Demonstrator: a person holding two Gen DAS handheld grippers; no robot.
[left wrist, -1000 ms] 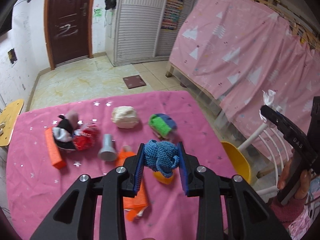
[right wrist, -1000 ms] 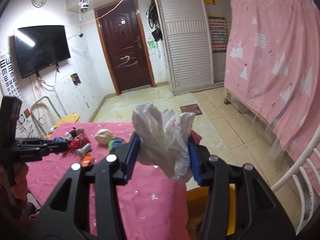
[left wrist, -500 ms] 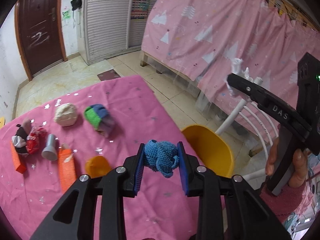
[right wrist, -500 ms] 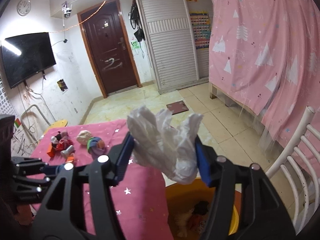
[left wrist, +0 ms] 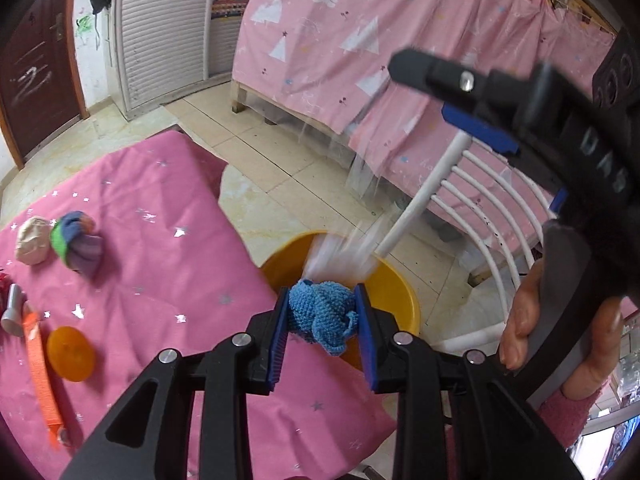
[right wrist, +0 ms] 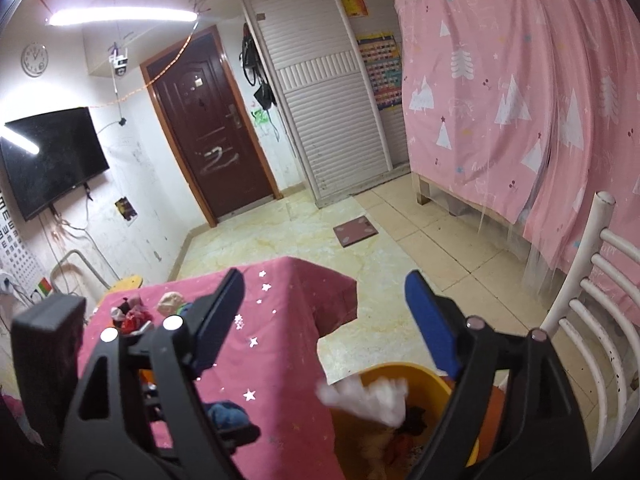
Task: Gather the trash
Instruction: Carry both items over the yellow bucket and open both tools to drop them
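Note:
My left gripper (left wrist: 322,312) is shut on a blue crocheted ball (left wrist: 320,314) and holds it over the near rim of the yellow bin (left wrist: 396,288) beside the table. My right gripper (right wrist: 326,308) is open and empty above the bin (right wrist: 412,372). A white crumpled bag (right wrist: 366,396) falls, blurred, into the bin; it also shows as a white blur in the left wrist view (left wrist: 340,252). The right gripper appears from the side in the left wrist view (left wrist: 476,100). The blue ball also shows in the right wrist view (right wrist: 226,412).
On the pink tablecloth (left wrist: 160,208) lie a green and purple cloth bundle (left wrist: 76,240), a beige ball (left wrist: 32,236), an orange lid (left wrist: 70,354), an orange strip (left wrist: 40,372) and a grey cylinder (left wrist: 12,312). A white chair (left wrist: 472,200) stands right of the bin.
My right gripper opened and let go of the white bag, which now drops into the bin. My left gripper moved right with the blue ball to the bin's rim.

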